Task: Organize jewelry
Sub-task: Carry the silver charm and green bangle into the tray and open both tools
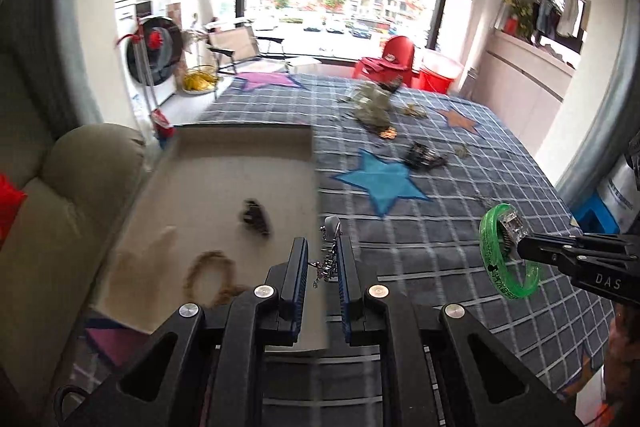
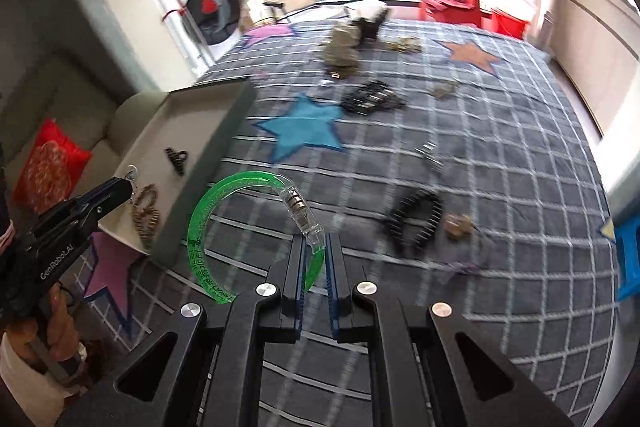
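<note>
Green bangle (image 2: 208,227): rigid, light, likely slippery plastic; right gripper (image 2: 316,259) clamps it beside the clear clasp. Silver chain (image 1: 326,263): limp, tangle-prone; pinched in left gripper (image 1: 322,267) above tray (image 1: 224,163).

Green bangle held over the checked tabletop

The right gripper (image 2: 316,259) pinches a green bangle (image 2: 224,239) by its clear clasp; at left, the left gripper (image 2: 124,189) holds a small chain (image 2: 132,177) above the cardboard tray (image 2: 224,131).
</note>
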`<act>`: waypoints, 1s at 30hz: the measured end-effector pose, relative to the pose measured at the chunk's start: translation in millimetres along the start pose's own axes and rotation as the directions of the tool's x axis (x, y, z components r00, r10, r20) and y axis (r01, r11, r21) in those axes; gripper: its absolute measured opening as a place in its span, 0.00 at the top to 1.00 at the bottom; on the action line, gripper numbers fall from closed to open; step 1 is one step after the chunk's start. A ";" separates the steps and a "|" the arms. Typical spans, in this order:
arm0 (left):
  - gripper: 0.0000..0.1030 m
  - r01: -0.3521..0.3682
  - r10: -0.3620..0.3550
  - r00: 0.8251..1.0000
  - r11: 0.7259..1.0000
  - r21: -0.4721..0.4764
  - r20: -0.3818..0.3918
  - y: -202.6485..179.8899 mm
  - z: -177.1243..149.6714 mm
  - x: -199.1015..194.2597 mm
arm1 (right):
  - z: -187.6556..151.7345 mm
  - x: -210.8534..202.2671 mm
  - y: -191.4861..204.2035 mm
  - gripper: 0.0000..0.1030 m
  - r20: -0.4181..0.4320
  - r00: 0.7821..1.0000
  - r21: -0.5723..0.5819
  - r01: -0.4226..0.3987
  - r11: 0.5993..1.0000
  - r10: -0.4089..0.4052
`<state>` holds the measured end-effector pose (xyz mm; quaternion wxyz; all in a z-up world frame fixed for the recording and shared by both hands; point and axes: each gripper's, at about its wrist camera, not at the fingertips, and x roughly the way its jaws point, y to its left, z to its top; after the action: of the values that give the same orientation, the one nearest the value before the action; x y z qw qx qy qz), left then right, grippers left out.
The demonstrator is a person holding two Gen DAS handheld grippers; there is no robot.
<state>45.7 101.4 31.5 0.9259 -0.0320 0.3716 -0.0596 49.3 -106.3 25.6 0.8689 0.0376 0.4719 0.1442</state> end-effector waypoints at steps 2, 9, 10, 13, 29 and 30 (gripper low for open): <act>0.84 -0.026 0.026 1.000 1.000 -0.015 0.014 18.3 2.4 -4.4 | 7.9 5.9 16.3 0.90 -0.007 1.000 -0.030 -0.010 0.999 0.009; 0.84 -0.098 0.100 0.995 0.993 -0.068 0.027 71.7 9.7 -2.1 | 33.3 28.1 63.3 0.90 -0.029 0.999 -0.110 -0.046 0.993 0.043; 0.84 -0.107 0.109 0.994 0.992 -0.072 0.026 78.7 11.6 0.8 | 37.9 32.3 69.8 0.90 -0.034 0.998 -0.120 -0.052 0.991 0.049; 0.84 -0.124 0.125 0.992 0.989 -0.084 0.012 97.4 17.5 12.6 | 50.5 44.7 84.9 0.90 -0.047 0.997 -0.140 -0.065 0.988 0.059; 0.84 -0.145 0.133 0.982 0.985 -0.088 -0.135 138.4 42.7 114.1 | 115.0 132.0 131.4 0.90 -0.078 0.995 -0.148 -0.073 0.986 0.062; 0.84 -0.144 0.131 0.981 0.986 -0.086 -0.143 139.6 42.7 117.1 | 117.3 138.5 133.0 0.90 -0.083 0.995 -0.148 -0.069 0.987 0.057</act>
<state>171.3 224.6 -32.2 0.8976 -0.0466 0.4378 0.0203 189.3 68.7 5.0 0.8451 -0.0192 0.4921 0.2082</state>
